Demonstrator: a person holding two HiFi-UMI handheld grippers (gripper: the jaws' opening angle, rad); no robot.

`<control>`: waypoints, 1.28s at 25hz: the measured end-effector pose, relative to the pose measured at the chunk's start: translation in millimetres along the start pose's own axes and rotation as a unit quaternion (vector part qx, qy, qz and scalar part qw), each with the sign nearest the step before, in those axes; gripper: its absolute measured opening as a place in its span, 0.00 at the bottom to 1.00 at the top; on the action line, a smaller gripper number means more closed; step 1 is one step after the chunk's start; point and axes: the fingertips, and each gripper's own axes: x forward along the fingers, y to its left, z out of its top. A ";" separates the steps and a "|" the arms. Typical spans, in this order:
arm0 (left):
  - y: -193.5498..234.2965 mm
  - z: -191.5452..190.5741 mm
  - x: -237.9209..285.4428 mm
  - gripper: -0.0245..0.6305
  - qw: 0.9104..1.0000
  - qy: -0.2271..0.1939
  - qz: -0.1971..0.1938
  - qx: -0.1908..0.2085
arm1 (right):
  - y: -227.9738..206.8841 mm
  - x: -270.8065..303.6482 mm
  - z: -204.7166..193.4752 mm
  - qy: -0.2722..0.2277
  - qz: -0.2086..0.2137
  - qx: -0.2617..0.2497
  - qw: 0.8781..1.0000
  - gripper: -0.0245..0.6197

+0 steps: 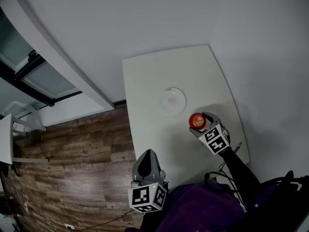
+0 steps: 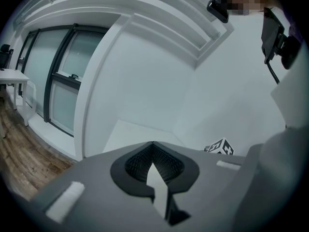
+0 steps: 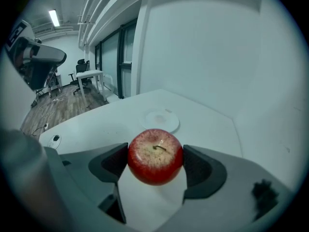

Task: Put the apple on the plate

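A red apple (image 3: 155,155) with its stem up sits clamped between the two dark jaws of my right gripper (image 3: 155,162), lifted above the white table. In the head view the apple (image 1: 196,120) and right gripper (image 1: 198,122) hang a short way right of and nearer than the small white plate (image 1: 172,100), which lies empty near the table's middle. The plate (image 3: 161,120) shows straight ahead beyond the apple. My left gripper (image 1: 147,164) hangs low at the table's near left corner, jaws closed together with nothing between them (image 2: 153,170).
The white table (image 1: 145,76) stands in a corner against white walls. A wooden floor (image 1: 72,158) lies to its left, with a window wall and another white desk (image 3: 89,74) with an office chair further off. Cables trail on the floor (image 1: 29,204).
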 end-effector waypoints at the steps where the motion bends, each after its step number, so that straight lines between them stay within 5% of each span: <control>1: 0.7 0.2 -0.3 0.04 1.000 0.000 0.001 -0.001 | -0.5 1.6 3.5 -0.001 0.000 -0.004 1.000 0.59; 32: 32.3 -3.0 6.7 0.04 0.999 0.011 0.039 -0.015 | -1.4 67.6 74.8 -0.032 0.026 -0.058 0.997 0.59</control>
